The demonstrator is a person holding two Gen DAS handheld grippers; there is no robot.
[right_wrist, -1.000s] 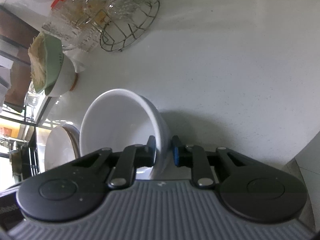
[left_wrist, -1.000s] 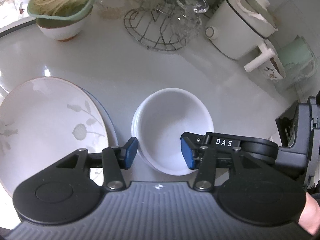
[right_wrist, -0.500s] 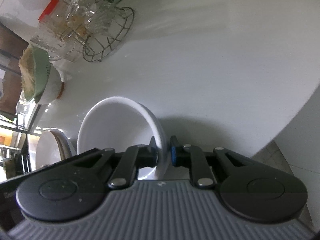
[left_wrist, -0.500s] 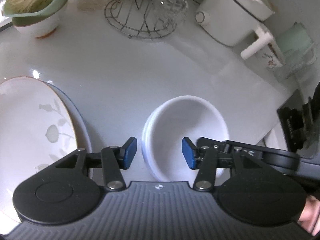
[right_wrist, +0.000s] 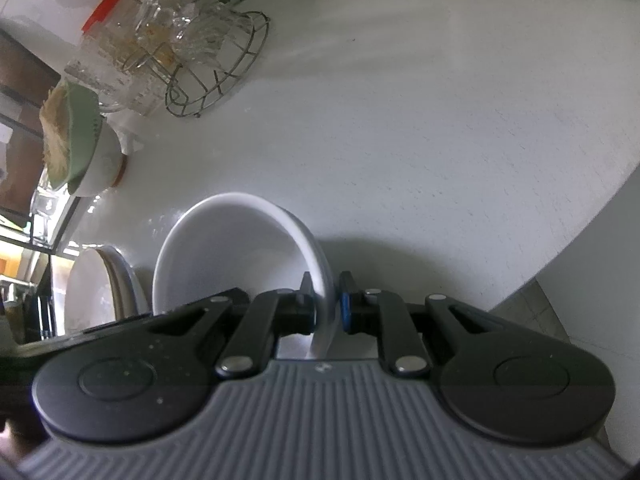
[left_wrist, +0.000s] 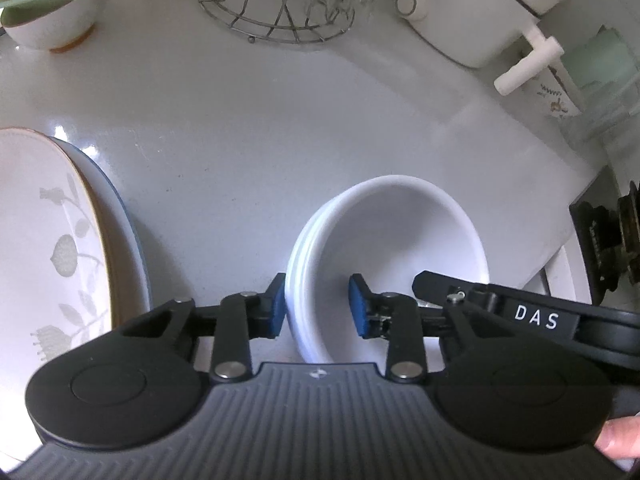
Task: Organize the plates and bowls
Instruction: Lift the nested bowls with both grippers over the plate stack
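A stack of white bowls sits on the white counter. My left gripper is open, its jaws straddling the stack's left rim without pinching it. My right gripper is shut on the right rim of the white bowl; it also shows in the left wrist view reaching in from the right. A stack of plates, the top one with a grey floral print, lies left of the bowls, and shows in the right wrist view.
A wire rack with glasses and a white bowl with a green strainer of noodles stand at the back. A white pot with a handle stands at the back right. The counter's edge runs close on the right.
My left gripper has moved in so its jaws now straddle the bowl stack's left rim. The right gripper stays shut on the bowl's rim and has drawn back slightly.
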